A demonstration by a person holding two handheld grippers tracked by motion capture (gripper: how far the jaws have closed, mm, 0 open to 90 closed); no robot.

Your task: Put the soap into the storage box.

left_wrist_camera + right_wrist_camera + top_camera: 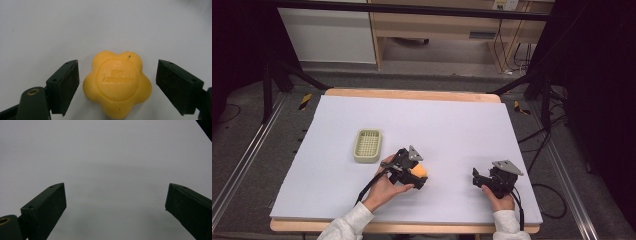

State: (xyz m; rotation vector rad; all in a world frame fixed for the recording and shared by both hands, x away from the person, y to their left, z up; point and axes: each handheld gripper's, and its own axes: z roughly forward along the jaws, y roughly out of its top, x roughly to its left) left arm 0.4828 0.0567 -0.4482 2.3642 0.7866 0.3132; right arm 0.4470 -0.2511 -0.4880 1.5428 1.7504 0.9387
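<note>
Here we are above the white-covered tabletop (452,125), and the left gripper (416,172) sits low over a small yellow flower-shaped bar of soap (418,171), only a sliver of orange-yellow peeking out past the black body from up here. Switch to the left gripper view and the soap (117,83) opens right up: five rounded lobes, a waxy matte surface, a raised round medallion in the middle with embossed lettering, a few dark specks on it. It lies flat on the white sheet between the two black jaws, and the jaws stand apart, a clear strip of white on either side, nothing pressing on it. The pads (71,85) look like dull, slightly rough rubber, blocky and square-cut.

Back in the high view, a pale green rectangular plastic soap dish (367,145) with a ribbed grid floor rests to the left of the soap and a little farther back, near but not touching.

Over on the right, the right gripper (479,178) is held well apart from the soap, a grey three-cornered plate on top. The right gripper view gives bare white sheet between its jaws, which are spread wide with nothing in them.
</note>
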